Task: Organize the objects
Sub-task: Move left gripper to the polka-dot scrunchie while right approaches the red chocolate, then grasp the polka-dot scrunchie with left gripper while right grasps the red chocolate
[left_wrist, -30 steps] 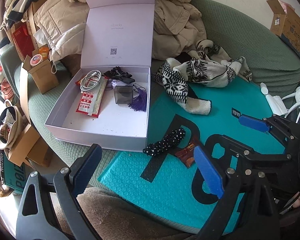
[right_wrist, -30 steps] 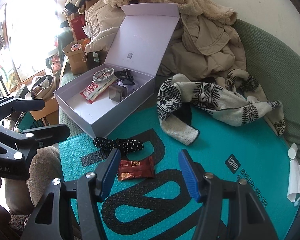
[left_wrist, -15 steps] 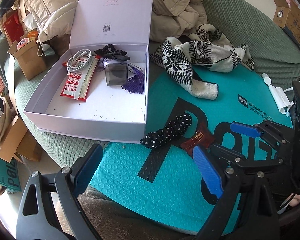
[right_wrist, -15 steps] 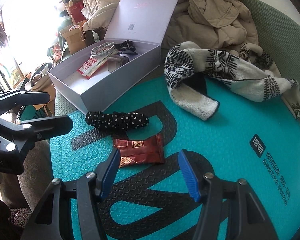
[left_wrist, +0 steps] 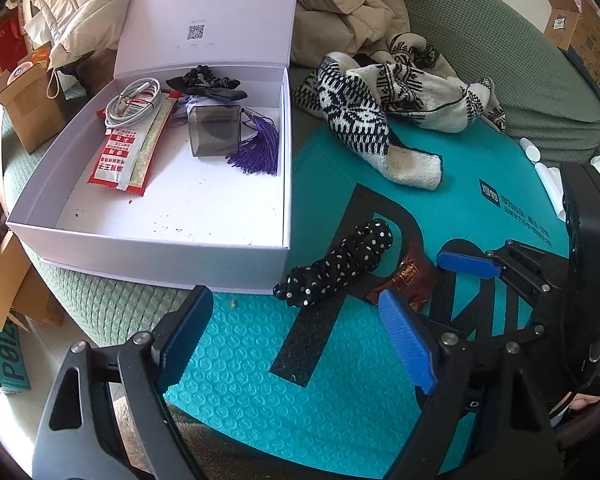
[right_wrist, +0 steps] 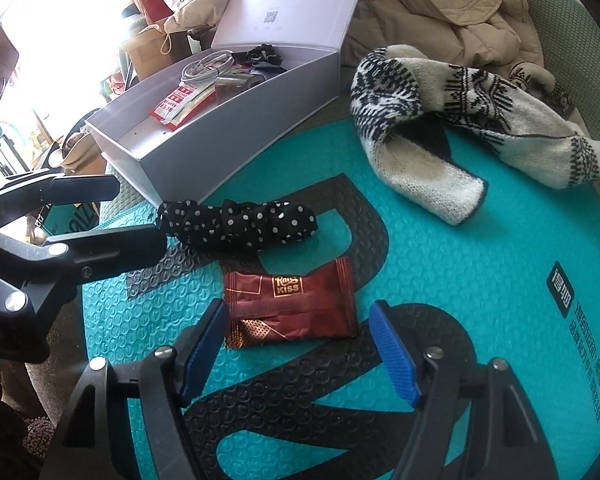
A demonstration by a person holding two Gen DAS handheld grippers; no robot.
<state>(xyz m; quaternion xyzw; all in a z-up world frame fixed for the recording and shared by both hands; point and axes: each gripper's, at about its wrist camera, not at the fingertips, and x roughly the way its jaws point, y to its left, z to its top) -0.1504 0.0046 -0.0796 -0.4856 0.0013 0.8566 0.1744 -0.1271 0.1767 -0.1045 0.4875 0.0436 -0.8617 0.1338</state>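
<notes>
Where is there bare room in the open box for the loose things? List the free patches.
The white box is bare across its near half, bordered by the front wall, the red sachet and the purple tassel. The far end is crowded with the white cable, black scrunchie and grey case.

A black scrunchie (right_wrist: 240, 222) with white dots and a dark red packet (right_wrist: 290, 304) lay on a teal mailer (right_wrist: 480, 280) with black lettering, beside a pale lilac box (left_wrist: 172, 236) and a cream-and-black patterned scarf (right_wrist: 440, 120).
</notes>
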